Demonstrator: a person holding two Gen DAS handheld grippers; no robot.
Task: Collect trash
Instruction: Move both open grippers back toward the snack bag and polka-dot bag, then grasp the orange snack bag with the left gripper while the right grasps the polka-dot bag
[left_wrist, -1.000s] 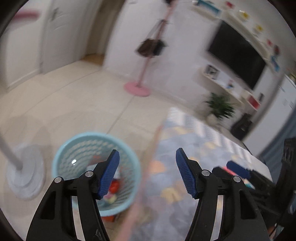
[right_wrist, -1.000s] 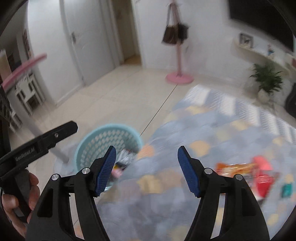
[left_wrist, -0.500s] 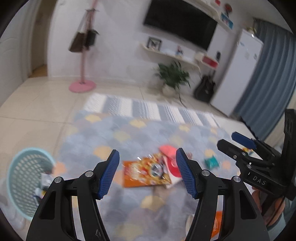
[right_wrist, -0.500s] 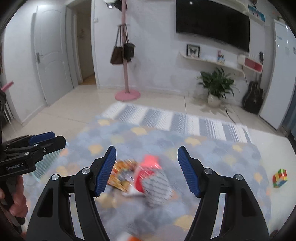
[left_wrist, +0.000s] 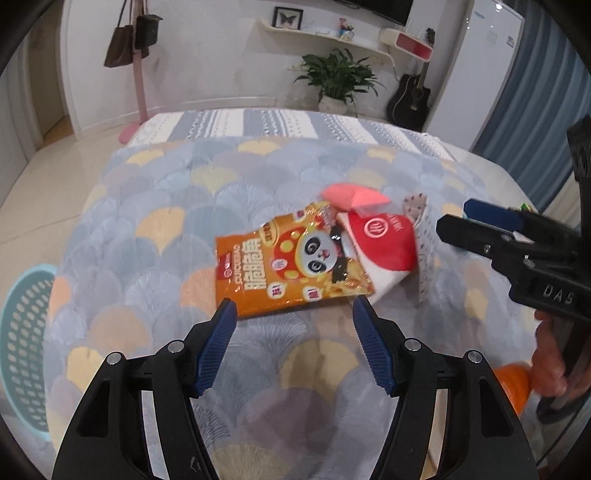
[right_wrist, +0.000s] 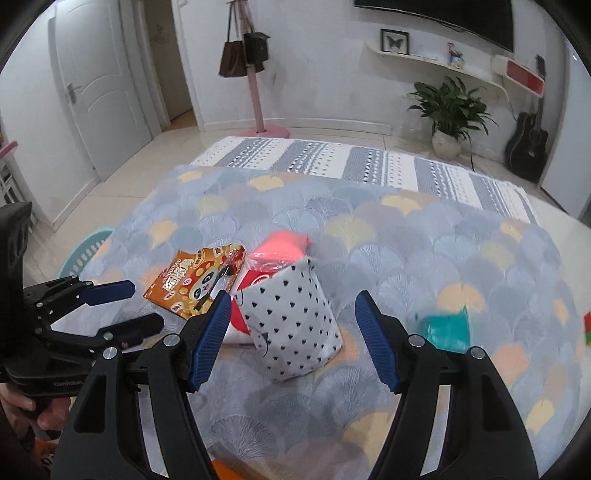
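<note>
An orange snack bag (left_wrist: 288, 269) with a panda lies flat on the patterned rug (left_wrist: 147, 221). Beside it lie a red-and-white packet (left_wrist: 380, 243), a pink piece (left_wrist: 351, 195) and a white pack with black hearts (right_wrist: 295, 325). My left gripper (left_wrist: 293, 304) hovers just short of the orange bag's near edge; its jaws are opening with nothing between them. My right gripper (right_wrist: 293, 295) is open above the heart-print pack, not touching it. A teal wrapper (right_wrist: 447, 328) lies further right. The light-blue basket (left_wrist: 22, 332) stands at the rug's left edge.
A person's hands hold both tools; the right gripper (left_wrist: 476, 218) shows in the left wrist view and the left gripper (right_wrist: 142, 304) in the right wrist view. A pink coat stand (right_wrist: 255, 96), a potted plant (right_wrist: 450, 110) and a guitar (right_wrist: 528, 147) line the far wall.
Both views swung away from the basket to the trash pile on the rug and sank closer to it. Both grippers stayed open and empty.
</note>
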